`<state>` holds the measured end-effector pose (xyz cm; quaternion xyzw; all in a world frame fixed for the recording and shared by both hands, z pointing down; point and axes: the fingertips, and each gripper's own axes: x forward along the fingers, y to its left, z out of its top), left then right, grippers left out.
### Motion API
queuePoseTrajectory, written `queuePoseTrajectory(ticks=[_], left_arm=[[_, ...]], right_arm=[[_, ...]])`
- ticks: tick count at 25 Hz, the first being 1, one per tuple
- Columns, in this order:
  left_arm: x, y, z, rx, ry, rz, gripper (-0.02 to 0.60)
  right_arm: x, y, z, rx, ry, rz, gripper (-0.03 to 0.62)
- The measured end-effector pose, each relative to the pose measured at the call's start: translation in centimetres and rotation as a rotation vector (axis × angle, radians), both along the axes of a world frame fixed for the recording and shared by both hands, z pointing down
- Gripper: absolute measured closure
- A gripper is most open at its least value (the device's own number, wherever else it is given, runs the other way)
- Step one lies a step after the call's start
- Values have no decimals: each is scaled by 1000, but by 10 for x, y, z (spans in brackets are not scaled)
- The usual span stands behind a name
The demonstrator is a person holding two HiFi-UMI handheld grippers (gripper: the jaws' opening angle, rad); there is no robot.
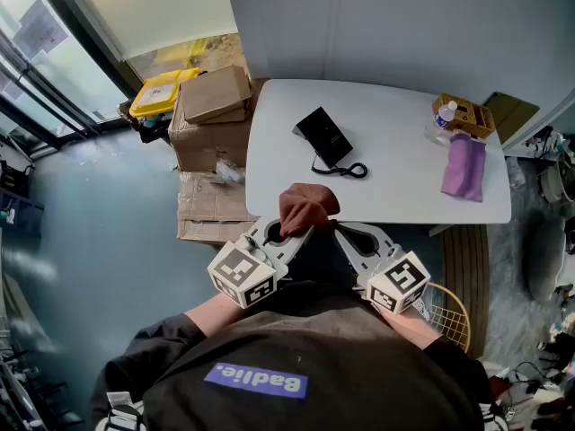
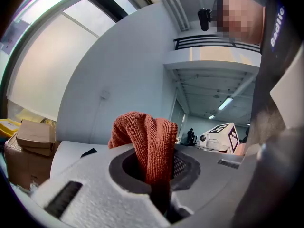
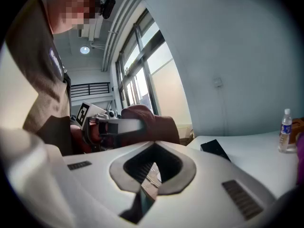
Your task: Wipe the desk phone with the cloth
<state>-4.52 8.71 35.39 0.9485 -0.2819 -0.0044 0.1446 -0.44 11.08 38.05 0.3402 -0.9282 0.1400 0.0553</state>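
Right gripper with its jaws together, empty, pointing over the table edge.

The right gripper (image 3: 153, 145) has its two white jaws closed tip to tip, and nothing is between the dark pads; only the floor shows through the opening behind the tips. Just beyond the tips and a little to their left, the left gripper (image 3: 137, 126) holds a red-brown cloth (image 3: 154, 122), which bulges above its jaws. Its marker cube (image 3: 84, 112) is further left, near the person's dark sleeve (image 3: 52, 80). To the right of the jaws lies the white table (image 3: 256, 151), with the black desk phone (image 3: 216, 149) near its edge and a water bottle (image 3: 285, 131) standing far right.
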Motion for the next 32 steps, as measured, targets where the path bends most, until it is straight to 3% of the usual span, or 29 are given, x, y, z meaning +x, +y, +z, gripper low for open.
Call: queuePoseTrajectory(ticks=[12,19,26,32], left_arm=[[13,-1,4,-4,-8,-18,545],[22,-8,12,4,-36,-76,545],[7,-36,18,-2,-34,-137,545],[-9,-79,24,-13,-23,-98,545]], right_arm=[[13,-1,2,2,-24,-12,566],[29,-8,8,-3,-48,-32,566],[31,-26,20,-33,-39,-34,566],[18,-59,20,-62,-14,26,566]])
